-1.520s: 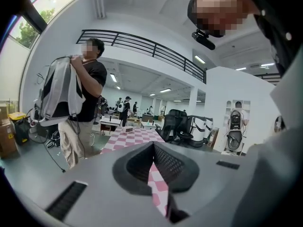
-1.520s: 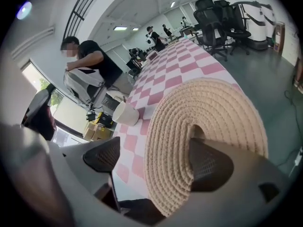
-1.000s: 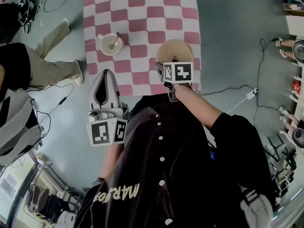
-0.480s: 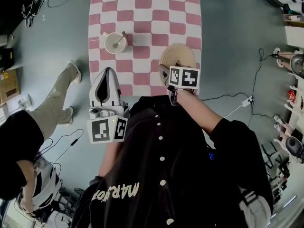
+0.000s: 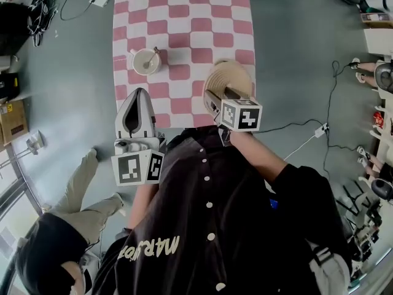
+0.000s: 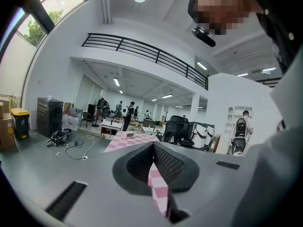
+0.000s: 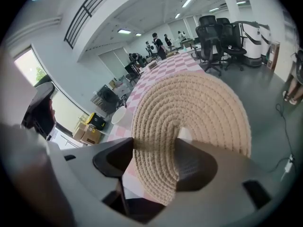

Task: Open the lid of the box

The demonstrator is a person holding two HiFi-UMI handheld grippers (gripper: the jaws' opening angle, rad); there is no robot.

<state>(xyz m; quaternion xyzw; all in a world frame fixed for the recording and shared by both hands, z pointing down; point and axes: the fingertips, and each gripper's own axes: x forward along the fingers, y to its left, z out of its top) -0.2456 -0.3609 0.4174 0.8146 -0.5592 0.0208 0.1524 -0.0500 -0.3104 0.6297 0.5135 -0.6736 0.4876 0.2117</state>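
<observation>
A round woven lid (image 5: 226, 75) (image 7: 199, 108) of coiled rope stands tilted near the front right edge of the pink checked table (image 5: 184, 17). My right gripper (image 5: 218, 94) (image 7: 156, 148) is shut on the lid's near edge; its jaws have just been closing, with the rim between them. The lid hides the box under it. My left gripper (image 5: 139, 93) (image 6: 154, 148) hovers at the table's front left edge. Its jaws are shut, with only a thin slit between them and nothing held.
A white bowl (image 5: 146, 61) with a spoon sits left of the lid on the cloth. A bystander's legs (image 5: 86, 201) are on the floor at the lower left. Cables (image 5: 307, 128) trail on the floor to the right; office chairs (image 7: 222, 37) stand beyond the table.
My right gripper has risen a little with the lid, which is tipped up more. The bystander has walked from the left side to the lower left. The left gripper has stayed put.
</observation>
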